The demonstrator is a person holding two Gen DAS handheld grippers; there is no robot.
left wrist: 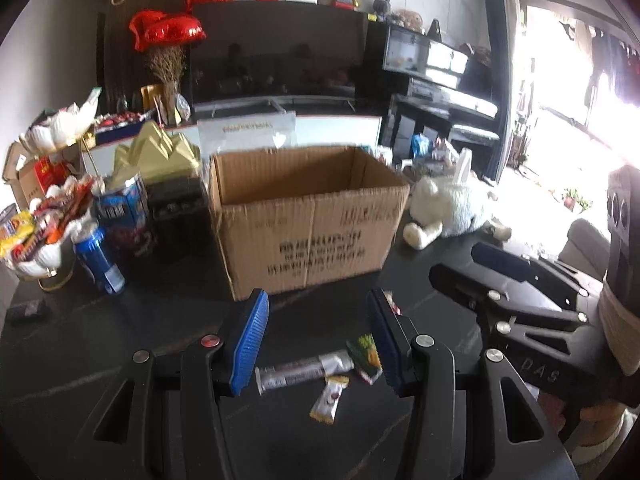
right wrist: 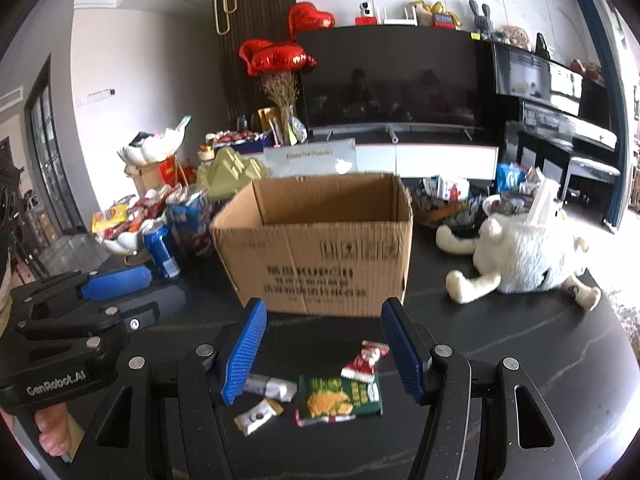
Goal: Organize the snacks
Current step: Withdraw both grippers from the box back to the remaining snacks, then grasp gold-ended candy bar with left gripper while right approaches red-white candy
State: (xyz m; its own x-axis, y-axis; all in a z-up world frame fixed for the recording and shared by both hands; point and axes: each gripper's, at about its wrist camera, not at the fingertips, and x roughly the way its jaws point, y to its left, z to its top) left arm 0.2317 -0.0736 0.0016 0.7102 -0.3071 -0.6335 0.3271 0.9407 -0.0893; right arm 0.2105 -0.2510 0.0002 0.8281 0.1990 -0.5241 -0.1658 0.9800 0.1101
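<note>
An open, empty cardboard box (left wrist: 308, 216) stands on the dark table; it also shows in the right wrist view (right wrist: 320, 240). In front of it lie loose snacks: a green packet (right wrist: 340, 400), a red-and-white packet (right wrist: 364, 362), a silver bar (right wrist: 272, 388) and a small white-and-gold sachet (right wrist: 258, 416). The left wrist view shows the silver bar (left wrist: 304, 370), the sachet (left wrist: 330, 398) and the green packet (left wrist: 366, 356). My left gripper (left wrist: 320, 344) is open and empty above them. My right gripper (right wrist: 324, 354) is open and empty above the green packet.
A blue can (left wrist: 100, 260), snack bowls (left wrist: 36, 236) and boxes crowd the table's left. A white plush toy (right wrist: 524, 256) lies at the right. More snack packets (right wrist: 452, 192) sit behind the box. The other gripper shows at the right (left wrist: 520, 292) and at the left (right wrist: 92, 304).
</note>
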